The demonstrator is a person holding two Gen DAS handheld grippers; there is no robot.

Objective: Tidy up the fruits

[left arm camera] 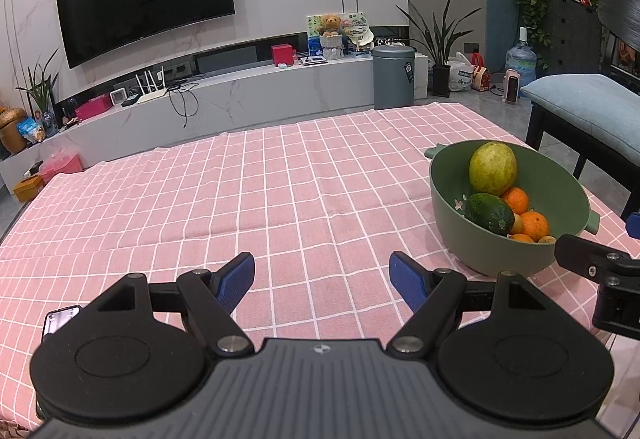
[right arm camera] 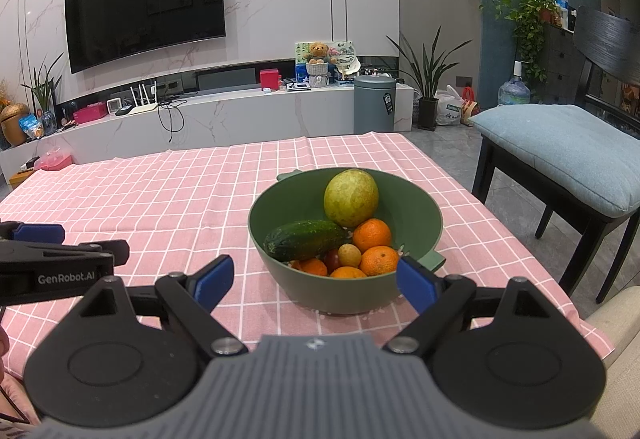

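A green bowl (right arm camera: 416, 215) stands on the pink checked tablecloth (right arm camera: 160, 199). It holds a large yellow-green fruit (right arm camera: 351, 197), a dark green cucumber (right arm camera: 306, 239), several oranges (right arm camera: 372, 235) and small round fruits (right arm camera: 349, 255). My right gripper (right arm camera: 316, 281) is open and empty, just in front of the bowl's near wall. My left gripper (left arm camera: 322, 275) is open and empty over bare cloth, left of the bowl (left arm camera: 448, 223). The fruit (left arm camera: 493, 168) and cucumber (left arm camera: 489, 213) show there too.
A chair with a blue cushion (right arm camera: 560, 151) stands right of the table. A TV (right arm camera: 144, 3), a low marble cabinet (right arm camera: 224, 119) and a grey bin (right arm camera: 374, 103) are beyond the table's far edge. A phone (left arm camera: 60, 319) lies at the left.
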